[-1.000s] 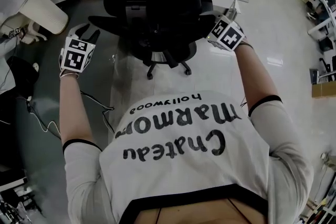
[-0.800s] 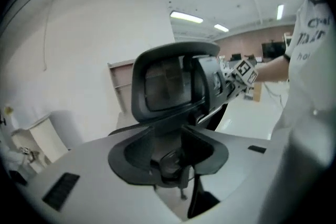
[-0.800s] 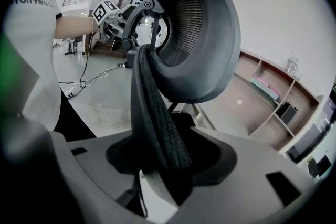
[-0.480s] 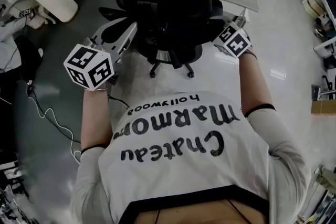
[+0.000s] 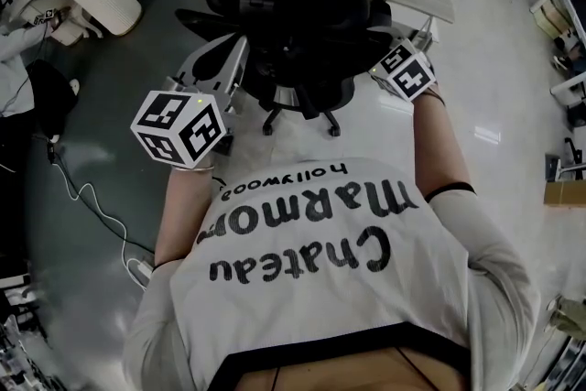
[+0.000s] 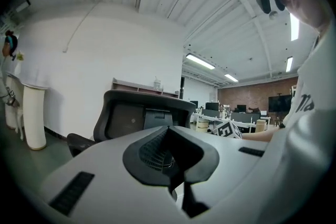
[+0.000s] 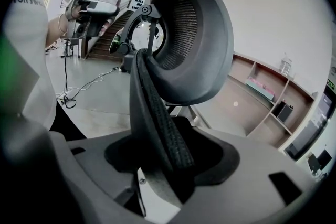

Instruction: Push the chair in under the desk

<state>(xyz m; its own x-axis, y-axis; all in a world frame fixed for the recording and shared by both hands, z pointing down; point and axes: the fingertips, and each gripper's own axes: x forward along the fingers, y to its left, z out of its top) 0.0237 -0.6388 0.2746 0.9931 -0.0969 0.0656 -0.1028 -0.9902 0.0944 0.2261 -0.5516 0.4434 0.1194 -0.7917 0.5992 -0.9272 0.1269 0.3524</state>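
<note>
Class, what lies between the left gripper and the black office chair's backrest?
Nothing. In the left gripper view, the left gripper, its fingers shut, points at the black office chair's backrest across an open gap and touches nothing.

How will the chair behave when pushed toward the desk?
Likely rolls easily: the chair sits on wheels over glossy floor. Pushed off-centre, it may swivel or veer. The thin mesh back probably gives a little before the wheels move.
</note>
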